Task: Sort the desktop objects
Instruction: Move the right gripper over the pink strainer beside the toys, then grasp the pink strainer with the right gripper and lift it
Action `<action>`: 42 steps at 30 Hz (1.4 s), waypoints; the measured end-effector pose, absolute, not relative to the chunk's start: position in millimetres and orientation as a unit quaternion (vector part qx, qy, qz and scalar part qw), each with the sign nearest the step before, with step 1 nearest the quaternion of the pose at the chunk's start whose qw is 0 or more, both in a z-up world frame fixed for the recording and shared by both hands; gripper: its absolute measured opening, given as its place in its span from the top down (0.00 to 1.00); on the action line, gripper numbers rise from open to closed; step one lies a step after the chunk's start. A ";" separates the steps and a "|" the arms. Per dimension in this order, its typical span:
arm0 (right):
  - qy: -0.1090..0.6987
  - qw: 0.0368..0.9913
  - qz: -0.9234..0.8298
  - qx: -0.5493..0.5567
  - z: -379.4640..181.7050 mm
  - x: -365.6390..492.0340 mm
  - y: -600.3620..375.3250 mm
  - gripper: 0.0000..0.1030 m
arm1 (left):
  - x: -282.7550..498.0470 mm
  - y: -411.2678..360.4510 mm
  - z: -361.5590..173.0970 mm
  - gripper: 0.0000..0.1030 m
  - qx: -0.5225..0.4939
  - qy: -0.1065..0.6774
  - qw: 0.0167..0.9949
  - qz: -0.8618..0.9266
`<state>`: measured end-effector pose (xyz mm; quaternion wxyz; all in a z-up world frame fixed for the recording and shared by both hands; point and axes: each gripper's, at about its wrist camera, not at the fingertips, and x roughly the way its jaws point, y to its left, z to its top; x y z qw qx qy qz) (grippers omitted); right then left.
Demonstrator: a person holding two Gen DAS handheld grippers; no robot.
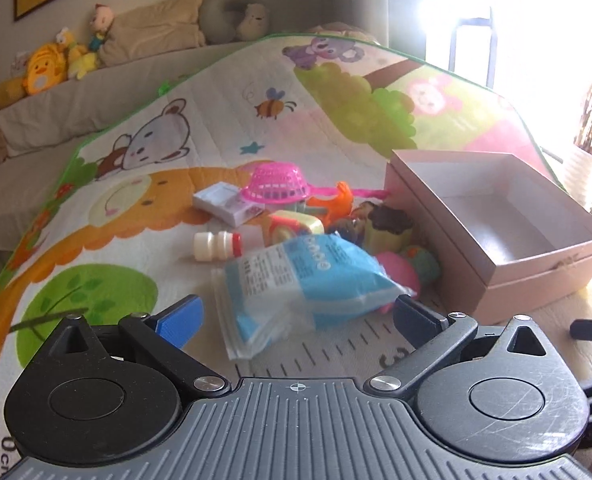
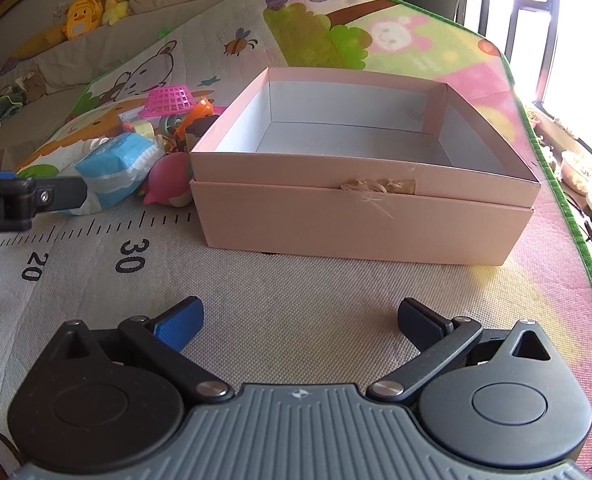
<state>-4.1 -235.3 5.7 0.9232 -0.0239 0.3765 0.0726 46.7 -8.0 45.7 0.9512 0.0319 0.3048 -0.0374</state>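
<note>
The left hand-held gripper (image 1: 296,316) stood spread wide and empty, its fingers flanking the blue packet (image 1: 307,276) lying on the play mat (image 1: 144,184); the right hand-held gripper (image 2: 297,320) was likewise open, holding nothing. The pink box (image 2: 359,216) just beyond was empty. Sorting appeared not yet begun: the toy pile (image 1: 335,216) remained beside the box.

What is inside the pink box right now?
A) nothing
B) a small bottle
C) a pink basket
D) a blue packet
A: the right wrist view shows the pink box with only its bare pale floor, while the packet, bottle and basket all lie on the mat beside it.
</note>
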 end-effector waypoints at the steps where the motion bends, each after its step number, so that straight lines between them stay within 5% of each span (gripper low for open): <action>1: 0.376 0.923 0.074 -0.024 4.9 -3.9 -235.9 0.00 | 53.7 -9.7 45.0 0.00 0.035 0.303 0.952 -0.033; 19: 0.373 0.919 0.123 -0.042 -5.8 -6.0 -228.9 0.00 | 74.0 65.9 28.6 0.00 0.097 0.300 0.946 0.078; 30: 0.261 0.920 0.267 -0.117 95.1 29.9 -140.7 0.01 | 58.1 110.7 53.3 0.00 0.004 0.279 0.959 0.045; 31: 0.274 0.918 0.265 -0.106 101.8 53.0 -131.5 0.03 | 57.1 109.9 52.6 0.00 -0.005 0.284 0.958 0.027; 33: 0.308 0.911 0.257 -0.094 105.6 102.7 -115.4 0.28 | 53.7 103.3 48.3 0.00 -0.015 0.296 0.955 -0.015; 34: 0.325 0.907 0.254 -0.083 105.2 125.7 -108.2 0.31 | 51.8 98.4 46.0 0.00 -0.017 0.299 0.954 -0.032; 37: 0.381 0.887 0.256 -0.047 91.2 194.8 -91.0 0.27 | 44.3 86.0 41.6 0.00 -0.014 0.301 0.951 -0.065; 39: 0.401 0.883 0.237 -0.048 71.1 230.0 -77.4 0.09 | 39.4 83.4 40.2 0.00 -0.019 0.302 0.950 -0.081; 42: 0.423 0.880 0.207 -0.058 45.1 259.4 -64.4 0.10 | 34.1 84.3 38.6 0.00 -0.027 0.305 0.947 -0.099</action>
